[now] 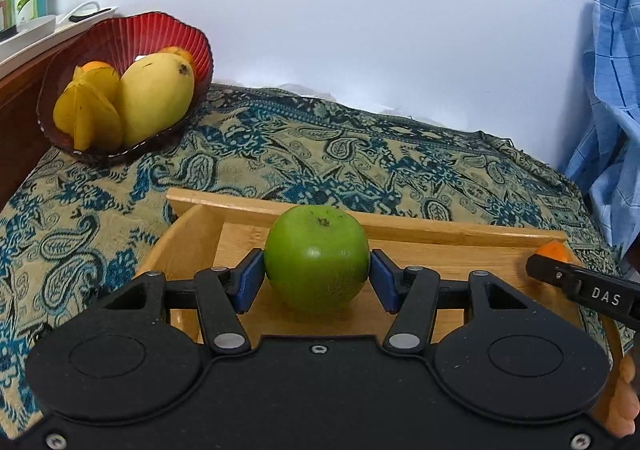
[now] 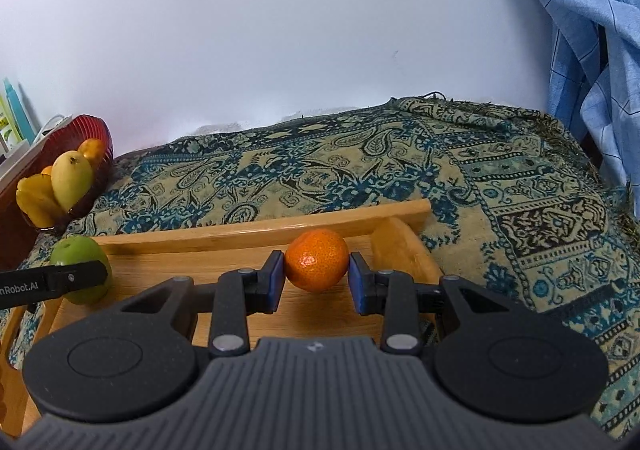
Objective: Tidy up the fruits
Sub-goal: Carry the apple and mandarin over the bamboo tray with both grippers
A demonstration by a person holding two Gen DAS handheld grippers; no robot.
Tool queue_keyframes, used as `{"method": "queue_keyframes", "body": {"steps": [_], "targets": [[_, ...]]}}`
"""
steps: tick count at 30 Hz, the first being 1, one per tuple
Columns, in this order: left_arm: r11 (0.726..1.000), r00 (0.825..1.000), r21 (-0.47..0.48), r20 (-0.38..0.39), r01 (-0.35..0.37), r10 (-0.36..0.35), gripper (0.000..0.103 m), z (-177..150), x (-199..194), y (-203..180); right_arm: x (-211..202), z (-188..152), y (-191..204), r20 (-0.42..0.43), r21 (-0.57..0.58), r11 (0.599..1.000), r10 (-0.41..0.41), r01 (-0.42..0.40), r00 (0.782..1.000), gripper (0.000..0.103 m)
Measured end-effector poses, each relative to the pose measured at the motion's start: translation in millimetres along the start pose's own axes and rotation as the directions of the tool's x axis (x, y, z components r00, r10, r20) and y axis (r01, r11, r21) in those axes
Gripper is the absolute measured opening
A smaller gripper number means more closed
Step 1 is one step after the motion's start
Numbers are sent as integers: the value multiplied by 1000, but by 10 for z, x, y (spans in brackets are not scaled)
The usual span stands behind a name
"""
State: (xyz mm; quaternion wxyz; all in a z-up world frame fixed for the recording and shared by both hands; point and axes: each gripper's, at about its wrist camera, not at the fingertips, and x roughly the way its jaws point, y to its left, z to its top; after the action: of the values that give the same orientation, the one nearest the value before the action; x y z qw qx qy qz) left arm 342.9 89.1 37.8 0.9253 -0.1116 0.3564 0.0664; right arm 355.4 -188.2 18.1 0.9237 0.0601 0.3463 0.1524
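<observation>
- Step in hand, as judged: both fruits are carried over the wooden tray (image 1: 400, 234), likely about to be set down there.
- Left gripper (image 1: 316, 278): blue pads press both sides of the green apple (image 1: 317, 256); jaws clamped on it. The apple sits over the tray's left part, in front of the back wall.
- Right gripper (image 2: 316, 276): pads squeeze the tangerine (image 2: 317, 260); jaws closed on it, over the tray's right part, near its rounded end.
- Whether either fruit touches the tray floor cannot be told.
- Red bowl (image 1: 168, 30) stands beyond the tray's left end, well apart, holding a mango (image 1: 156, 98), a starfruit (image 1: 86, 118) and orange fruit behind.
- Next move calls for lowering each fruit until it rests, then opening the jaws slowly; both are round and may roll.
- Apple: glossy, smooth green, stem end up and tilted toward the wall. Tangerine: bright orange, pitted skin, small highlight.
</observation>
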Motion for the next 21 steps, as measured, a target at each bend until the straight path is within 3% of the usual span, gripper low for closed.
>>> {"method": "queue_keyframes", "body": {"steps": [21], "targets": [[1000, 999, 30, 47, 8, -9, 55, -27, 32, -18, 102, -26, 43, 21, -7, 1000, 29, -29, 999, 40]]}}
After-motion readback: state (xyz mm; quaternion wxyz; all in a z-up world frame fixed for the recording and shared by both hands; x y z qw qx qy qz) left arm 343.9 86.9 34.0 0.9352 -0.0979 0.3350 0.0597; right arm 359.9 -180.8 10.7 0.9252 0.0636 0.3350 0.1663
